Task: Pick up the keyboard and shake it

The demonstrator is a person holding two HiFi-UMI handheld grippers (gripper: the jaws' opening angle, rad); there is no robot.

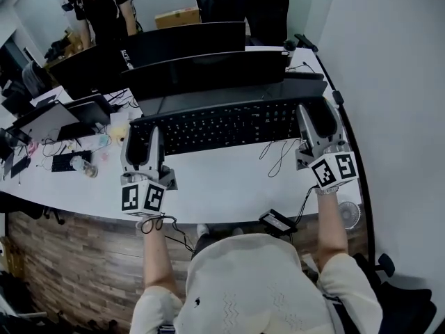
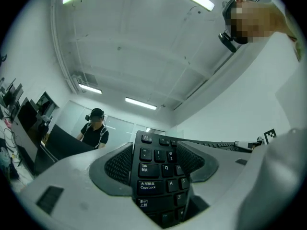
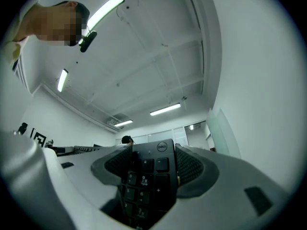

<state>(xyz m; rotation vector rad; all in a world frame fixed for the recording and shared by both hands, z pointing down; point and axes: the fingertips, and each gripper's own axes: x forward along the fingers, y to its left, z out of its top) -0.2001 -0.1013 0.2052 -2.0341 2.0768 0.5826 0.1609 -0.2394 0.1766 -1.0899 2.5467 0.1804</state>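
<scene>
Your left gripper [image 1: 144, 146] is closed on the Tab-key end of the black Dell keyboard [image 1: 222, 126]; your right gripper [image 1: 318, 122] is closed on its number-pad end. Keyboard spans between them over the white desk [image 1: 222, 179], just before two dark monitors [image 1: 208, 72], a black-shirted person [image 1: 104, 5] beyond.

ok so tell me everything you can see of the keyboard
The keyboard is black, full-size, plastic-looking, with white key legends and a Dell logo at its numpad end. It stretches sideways over the white desk before the monitors, keys up. The left gripper is shut on its Caps Lock end, the right gripper on its numpad end. A thin cable loops on the desk near its right half. Whether it's lifted clear of the desk is unclear.
</scene>
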